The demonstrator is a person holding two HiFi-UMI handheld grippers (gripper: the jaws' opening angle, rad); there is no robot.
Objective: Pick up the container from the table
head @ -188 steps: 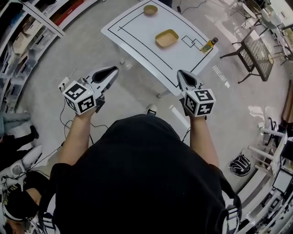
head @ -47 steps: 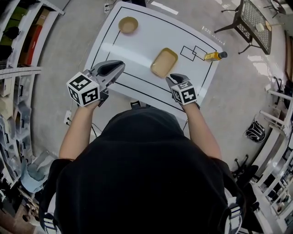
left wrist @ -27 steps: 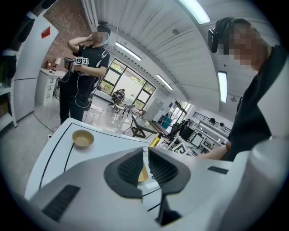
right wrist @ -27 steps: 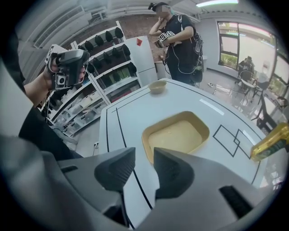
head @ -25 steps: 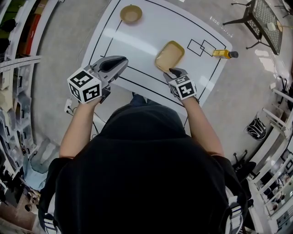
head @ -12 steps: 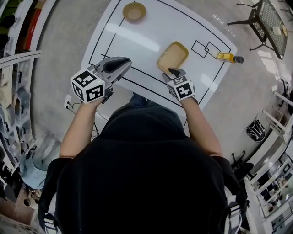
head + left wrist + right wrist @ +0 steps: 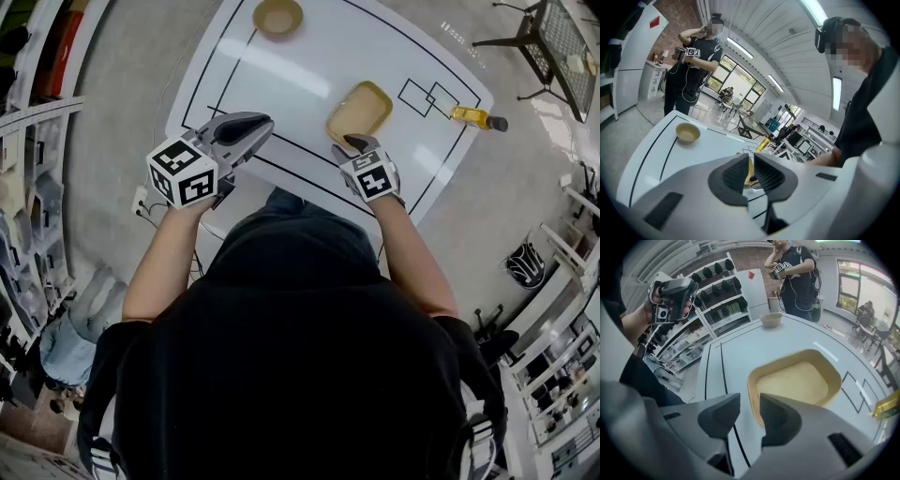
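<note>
White lined table (image 7: 281,84) carries the tan container (image 7: 359,111) toward its right edge, ahead of the right gripper (image 7: 354,143), whose empty jaws, just closing slightly, stand apart at its near rim; left gripper (image 7: 255,126), narrowly parted, is farther.

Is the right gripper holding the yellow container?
No, the right gripper is open, its jaws pressing on nothing, close to the container.

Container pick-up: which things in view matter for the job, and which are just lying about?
In the job:
- tan rectangular container
- right gripper, open, jaws just closing a little, nothing between them
- white table

Lying about:
- round bowl
- yellow bottle
- left gripper, holding nothing
</note>
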